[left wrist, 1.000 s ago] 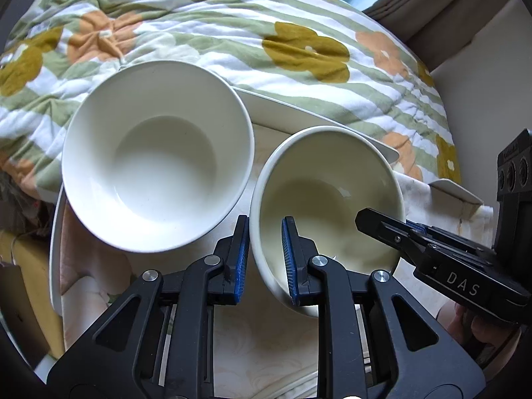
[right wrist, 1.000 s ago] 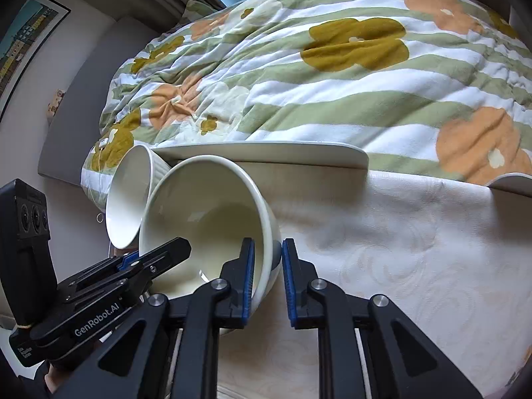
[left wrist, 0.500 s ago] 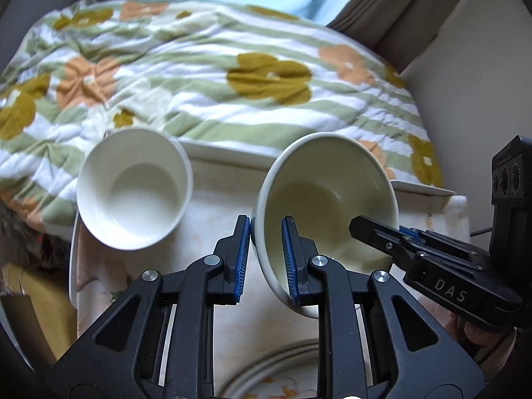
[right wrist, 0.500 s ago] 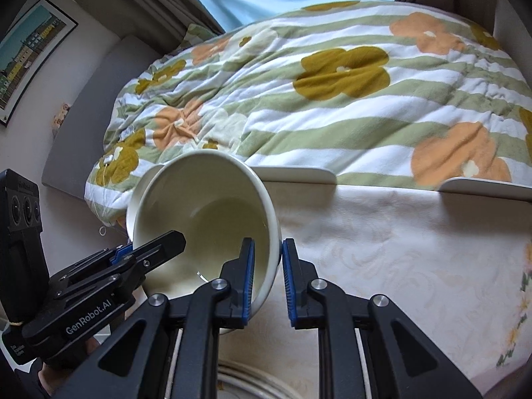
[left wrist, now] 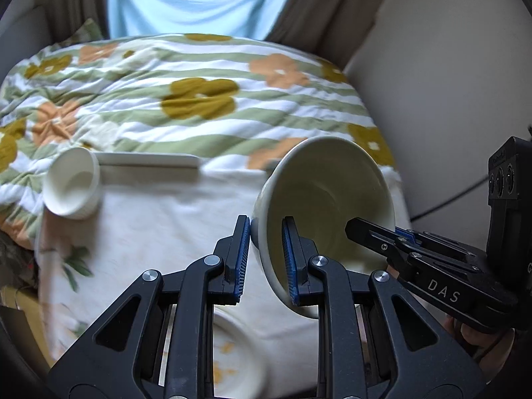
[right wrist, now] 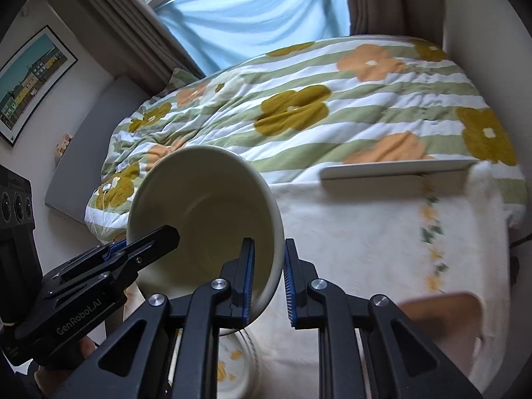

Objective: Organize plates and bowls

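Observation:
One cream bowl (left wrist: 326, 199) hangs tilted above the table, held by opposite sides of its rim. My left gripper (left wrist: 266, 229) is shut on the rim's left wall, one pad inside and one outside. My right gripper (right wrist: 268, 252) is shut on the other side of the same bowl (right wrist: 206, 206). Each gripper also shows in the other's view: the right gripper (left wrist: 365, 232), the left gripper (right wrist: 159, 239). A second white bowl (left wrist: 71, 186) stands at the table's far left corner. A white rectangular plate (left wrist: 149, 163) lies along the far edge. A flower-patterned plate (left wrist: 232, 349) lies below the held bowl.
The table wears a cream cloth (left wrist: 149, 232) with a leaf border. Behind it lies a bed with a flowered, striped duvet (left wrist: 199, 99), then curtains and a window. A blurred brown object (right wrist: 442, 326) sits at the near right. A hand (left wrist: 472, 335) holds the right gripper.
Both grippers have risen and drawn back with the cream bowl between them. The white bowl and rectangular plate now look smaller and farther, and the flower-patterned plate has come into view below.

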A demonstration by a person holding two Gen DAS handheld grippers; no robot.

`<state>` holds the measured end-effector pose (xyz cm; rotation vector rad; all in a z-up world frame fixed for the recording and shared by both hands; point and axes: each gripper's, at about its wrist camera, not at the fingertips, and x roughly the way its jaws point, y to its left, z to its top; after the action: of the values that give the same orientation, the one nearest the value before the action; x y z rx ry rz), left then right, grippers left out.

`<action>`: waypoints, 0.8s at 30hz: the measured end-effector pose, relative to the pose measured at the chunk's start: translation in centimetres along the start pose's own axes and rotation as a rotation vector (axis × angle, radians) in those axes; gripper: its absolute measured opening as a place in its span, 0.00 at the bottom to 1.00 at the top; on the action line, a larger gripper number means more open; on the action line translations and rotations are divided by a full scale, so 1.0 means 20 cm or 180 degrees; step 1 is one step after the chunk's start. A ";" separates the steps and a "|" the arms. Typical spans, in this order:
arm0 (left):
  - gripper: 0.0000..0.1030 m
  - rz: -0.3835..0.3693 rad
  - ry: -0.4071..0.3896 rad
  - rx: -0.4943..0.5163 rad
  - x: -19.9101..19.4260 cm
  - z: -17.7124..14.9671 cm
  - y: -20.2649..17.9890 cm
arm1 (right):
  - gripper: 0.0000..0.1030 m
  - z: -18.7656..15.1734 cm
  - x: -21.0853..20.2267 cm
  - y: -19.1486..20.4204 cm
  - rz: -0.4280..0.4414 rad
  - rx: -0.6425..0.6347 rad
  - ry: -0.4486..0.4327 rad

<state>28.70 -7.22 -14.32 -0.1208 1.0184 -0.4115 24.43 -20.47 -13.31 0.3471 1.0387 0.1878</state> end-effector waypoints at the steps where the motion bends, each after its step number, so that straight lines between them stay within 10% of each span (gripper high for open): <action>1: 0.17 -0.0026 0.0013 0.0020 0.00 -0.03 -0.06 | 0.15 -0.03 -0.05 -0.05 -0.0017 0.0031 -0.0024; 12: 0.17 -0.0267 0.0442 0.0216 0.14 -0.33 -0.61 | 0.15 -0.32 -0.36 -0.49 -0.0320 0.0298 0.0030; 24: 0.17 -0.0143 0.1114 0.0677 0.51 -0.50 -0.72 | 0.15 -0.58 -0.21 -0.76 -0.0457 0.0875 0.0320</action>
<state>20.99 -23.47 -23.63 0.1243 1.3097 -0.5928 12.10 -33.71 -20.96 0.5136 1.1873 -0.0686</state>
